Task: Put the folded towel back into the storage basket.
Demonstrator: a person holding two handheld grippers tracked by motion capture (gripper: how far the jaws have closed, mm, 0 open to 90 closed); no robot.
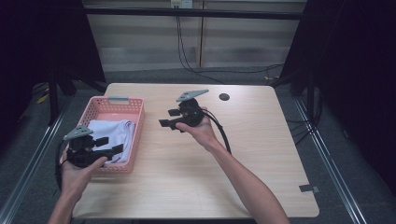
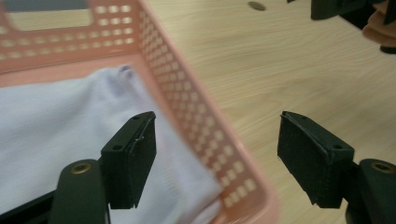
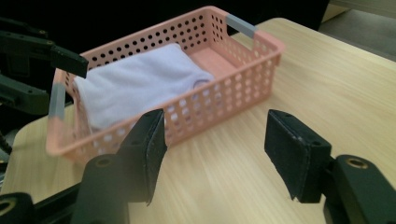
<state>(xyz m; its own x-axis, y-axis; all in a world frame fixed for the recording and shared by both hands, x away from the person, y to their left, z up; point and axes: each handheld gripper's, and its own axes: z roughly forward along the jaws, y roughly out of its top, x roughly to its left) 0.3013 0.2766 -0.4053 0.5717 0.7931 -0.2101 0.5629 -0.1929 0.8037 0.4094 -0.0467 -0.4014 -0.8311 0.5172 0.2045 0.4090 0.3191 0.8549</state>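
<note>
overhead, we see our left hand-held gripper [image 1: 108, 150] at the pink basket [image 1: 137, 135] on the table [image 1: 261, 154], our right hand-held gripper [image 1: 169, 120] beside it. both jaws spread, empty. closer, the folded white cloth [image 3: 140, 81] lies inside the basket.

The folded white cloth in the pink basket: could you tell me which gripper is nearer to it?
Left. The left gripper hangs over the folded white cloth; the right gripper is beyond the pink perforated plastic basket, above the table.

Light wooden table [image 1: 261, 154] on grey floor [image 1: 336, 158], pale panelled wall [image 1: 149, 42] behind.
</note>
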